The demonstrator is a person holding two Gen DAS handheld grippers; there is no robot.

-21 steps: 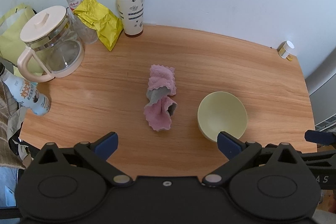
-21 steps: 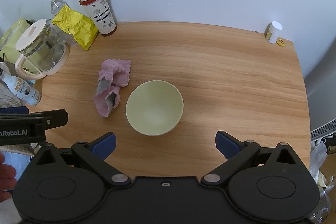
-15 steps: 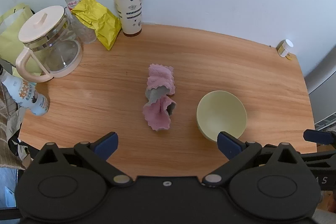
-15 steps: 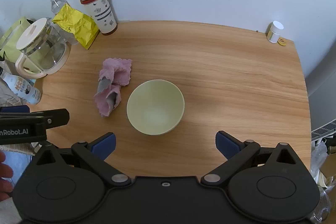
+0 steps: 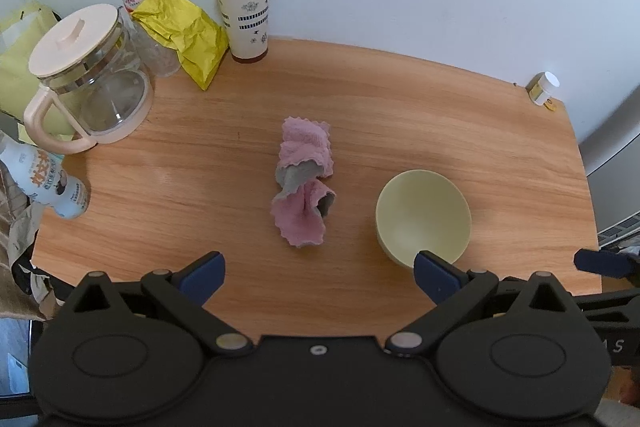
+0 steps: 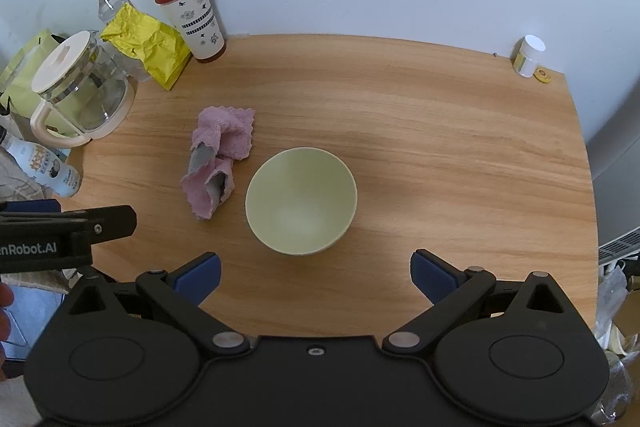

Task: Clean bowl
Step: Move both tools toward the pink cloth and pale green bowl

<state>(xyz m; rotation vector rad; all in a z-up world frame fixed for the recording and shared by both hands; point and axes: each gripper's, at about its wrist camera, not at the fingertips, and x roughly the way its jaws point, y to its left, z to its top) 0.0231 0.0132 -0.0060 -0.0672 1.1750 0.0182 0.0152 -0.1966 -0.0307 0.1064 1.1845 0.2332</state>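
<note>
The bowl (image 6: 301,202) is seen upright on the table (image 6: 440,155), its inside pale and without visible dirt. The cloth (image 6: 216,161) is seen crumpled just beside it, on its left, apart from the rim. Both tools are held back above the near edge: the left gripper (image 5: 318,271) is spread wide and holds nothing, and the right gripper (image 6: 315,273) is likewise spread and empty, with the bowl framed ahead between its fingers.

Two stages are fitted by this: a wipe yet to come, or a wipe done and the cloth laid down again. Which one cannot be settled, so no move is named.

Against the earlier frames, little is changed. The views are shifted very slightly, while bowl and cloth are found in the same places and both tools are as wide apart as they were.
</note>
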